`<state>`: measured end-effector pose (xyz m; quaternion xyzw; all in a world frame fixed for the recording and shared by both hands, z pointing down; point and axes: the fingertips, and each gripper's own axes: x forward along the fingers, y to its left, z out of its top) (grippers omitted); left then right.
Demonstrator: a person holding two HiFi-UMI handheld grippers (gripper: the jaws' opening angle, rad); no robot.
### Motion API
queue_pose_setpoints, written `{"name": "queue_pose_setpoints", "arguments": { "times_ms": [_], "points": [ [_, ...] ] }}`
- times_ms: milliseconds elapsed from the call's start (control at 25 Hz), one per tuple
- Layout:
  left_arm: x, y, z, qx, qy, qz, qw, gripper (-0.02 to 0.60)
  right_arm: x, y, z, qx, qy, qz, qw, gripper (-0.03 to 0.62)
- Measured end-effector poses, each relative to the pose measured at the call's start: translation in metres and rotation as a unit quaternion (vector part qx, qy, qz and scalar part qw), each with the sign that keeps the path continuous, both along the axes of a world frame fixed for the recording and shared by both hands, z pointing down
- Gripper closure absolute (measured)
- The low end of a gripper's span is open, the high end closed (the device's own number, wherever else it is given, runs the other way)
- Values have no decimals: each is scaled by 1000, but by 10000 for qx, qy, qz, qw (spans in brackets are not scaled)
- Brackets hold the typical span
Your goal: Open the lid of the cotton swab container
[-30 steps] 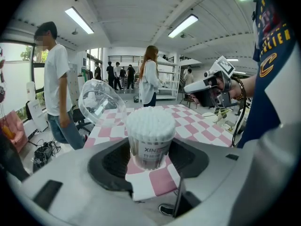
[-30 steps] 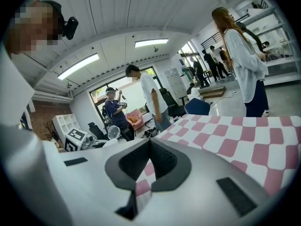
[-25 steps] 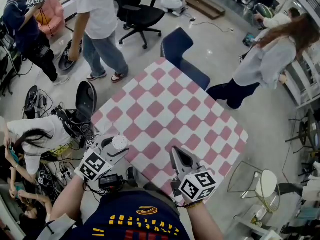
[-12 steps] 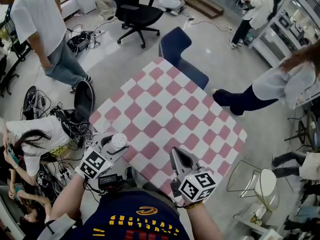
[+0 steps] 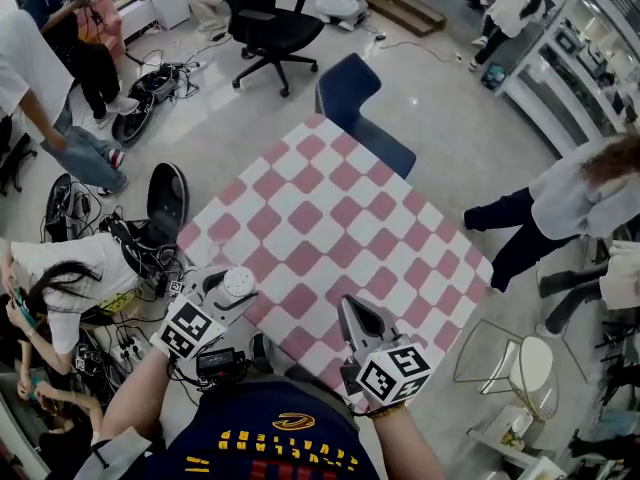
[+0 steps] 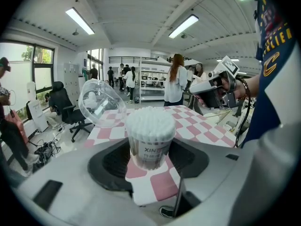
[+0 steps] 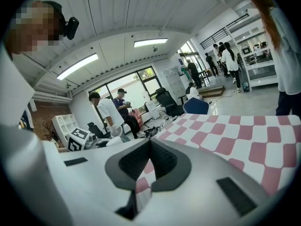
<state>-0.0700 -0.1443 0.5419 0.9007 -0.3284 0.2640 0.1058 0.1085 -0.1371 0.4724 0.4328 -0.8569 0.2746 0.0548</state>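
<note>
A pink-and-white checked table [image 5: 330, 218] fills the room's centre. At its near edge, the right gripper [image 5: 352, 304] has its jaws closed on nothing. The left gripper [image 5: 230, 294] clamps a cotton swab container [image 6: 150, 136] over the table's left edge, its clear lid [image 6: 100, 102] tipped open, swabs exposed.

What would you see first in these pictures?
The big pink-and-white checkered table fills the middle of the head view. At its near-left edge, the left tool grips a clear round tub packed with white cotton swabs, its clear plastic lid tipped open to the upper left.
</note>
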Motion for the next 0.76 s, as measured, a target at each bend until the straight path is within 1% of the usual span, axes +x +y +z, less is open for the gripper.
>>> {"name": "queue_pose_setpoints", "arguments": {
  "times_ms": [400,760],
  "points": [
    [-4,4,0,27,-63,0,10000,325,-3,3,0,13,21,-28,10000,583],
    [-1,6,-7,134,6,32,9999,325,-3,9,-1,10,42,-50,10000,583]
  ]
}}
